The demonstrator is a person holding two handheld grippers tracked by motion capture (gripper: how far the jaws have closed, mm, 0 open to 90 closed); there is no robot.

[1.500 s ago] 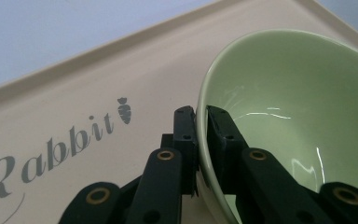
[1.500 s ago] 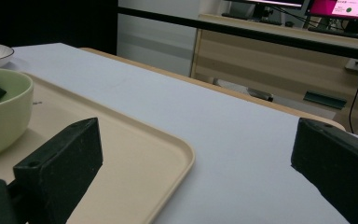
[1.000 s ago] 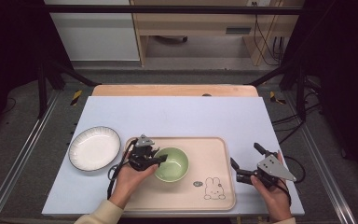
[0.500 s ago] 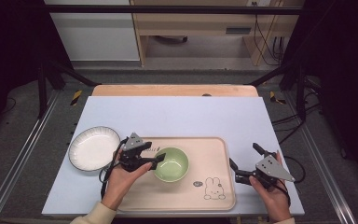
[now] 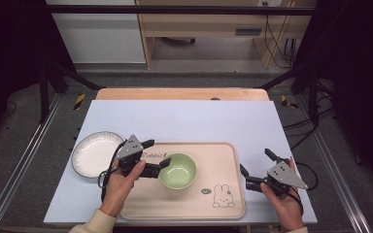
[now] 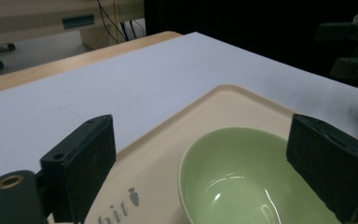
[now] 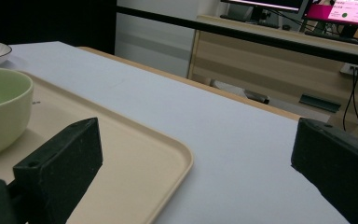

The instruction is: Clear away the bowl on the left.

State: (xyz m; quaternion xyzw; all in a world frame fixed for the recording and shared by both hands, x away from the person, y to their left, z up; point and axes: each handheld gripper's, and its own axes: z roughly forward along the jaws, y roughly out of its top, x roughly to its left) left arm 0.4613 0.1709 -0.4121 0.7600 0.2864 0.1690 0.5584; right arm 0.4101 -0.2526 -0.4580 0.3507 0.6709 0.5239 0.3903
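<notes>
With its jaws spread wide, the left gripper (image 5: 156,156) should straddle the green bowl's (image 5: 178,170) near rim squarely before closing, while the right gripper (image 5: 255,169) waits agape.

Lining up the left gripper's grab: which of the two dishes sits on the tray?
The green bowl sits on the beige tray, at the open left gripper. The white plate lies on the table beside it.

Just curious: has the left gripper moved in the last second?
Yes. The left gripper has backed leftward from the bowl, toward the white plate.
</notes>
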